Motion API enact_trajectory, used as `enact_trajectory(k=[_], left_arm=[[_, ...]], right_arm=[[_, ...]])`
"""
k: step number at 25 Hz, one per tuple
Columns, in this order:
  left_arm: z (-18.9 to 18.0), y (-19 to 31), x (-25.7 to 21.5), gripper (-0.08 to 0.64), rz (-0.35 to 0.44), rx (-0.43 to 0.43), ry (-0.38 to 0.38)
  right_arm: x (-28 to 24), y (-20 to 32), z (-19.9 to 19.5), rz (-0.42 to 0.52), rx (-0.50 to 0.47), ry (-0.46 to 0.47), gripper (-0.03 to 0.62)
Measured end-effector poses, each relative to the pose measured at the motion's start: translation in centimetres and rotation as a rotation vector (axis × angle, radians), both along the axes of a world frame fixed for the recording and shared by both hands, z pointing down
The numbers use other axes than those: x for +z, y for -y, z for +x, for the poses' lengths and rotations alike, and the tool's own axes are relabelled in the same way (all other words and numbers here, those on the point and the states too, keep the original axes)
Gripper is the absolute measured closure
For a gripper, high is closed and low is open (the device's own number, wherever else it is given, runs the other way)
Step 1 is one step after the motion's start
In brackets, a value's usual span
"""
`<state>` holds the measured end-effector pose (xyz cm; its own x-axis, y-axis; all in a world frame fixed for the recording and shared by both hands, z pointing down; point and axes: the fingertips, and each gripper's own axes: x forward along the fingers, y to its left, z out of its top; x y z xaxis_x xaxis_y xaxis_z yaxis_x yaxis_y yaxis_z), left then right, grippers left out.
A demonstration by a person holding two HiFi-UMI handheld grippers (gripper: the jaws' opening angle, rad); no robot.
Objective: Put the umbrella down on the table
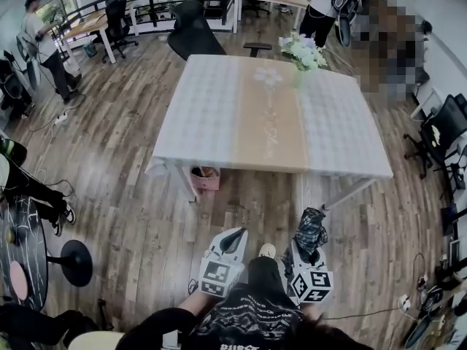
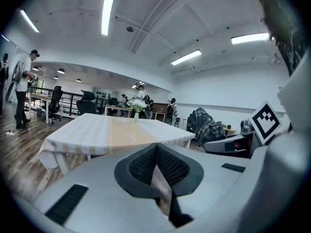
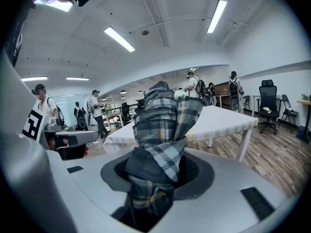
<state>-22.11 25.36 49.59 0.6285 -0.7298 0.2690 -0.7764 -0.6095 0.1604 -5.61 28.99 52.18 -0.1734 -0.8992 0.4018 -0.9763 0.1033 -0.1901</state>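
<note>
Long ceiling strip lights flood the room with bright, even white light and bloom into featureless glare in both gripper views. In the head view the wooden floor carries only soft, faint shadows, the darkest under the bench. All three views are wide-angle and bow straight lines toward the edges, and the two gripper views fall off to black at their corners. Distant furniture is small but fairly sharp, whereas the pale shell of the left hand-held gripper and the umbrella in the right hand-held gripper sit close to the lens and look slightly soft.
</note>
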Motion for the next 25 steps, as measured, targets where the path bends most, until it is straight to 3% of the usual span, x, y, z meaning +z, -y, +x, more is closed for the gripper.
enact_trajectory(k=[15, 25], left_arm=[[7.9, 10.4, 0.0, 0.541, 0.035, -0.074, 0.073], [14.9, 14.6, 0.5, 0.541, 0.043, -0.058, 0.084]], right_arm=[[1.1, 12.3, 10.6, 0.028, -0.031, 0.007, 0.408], [1.6, 16.0, 15.6, 0.044, -0.068, 0.003, 0.408]])
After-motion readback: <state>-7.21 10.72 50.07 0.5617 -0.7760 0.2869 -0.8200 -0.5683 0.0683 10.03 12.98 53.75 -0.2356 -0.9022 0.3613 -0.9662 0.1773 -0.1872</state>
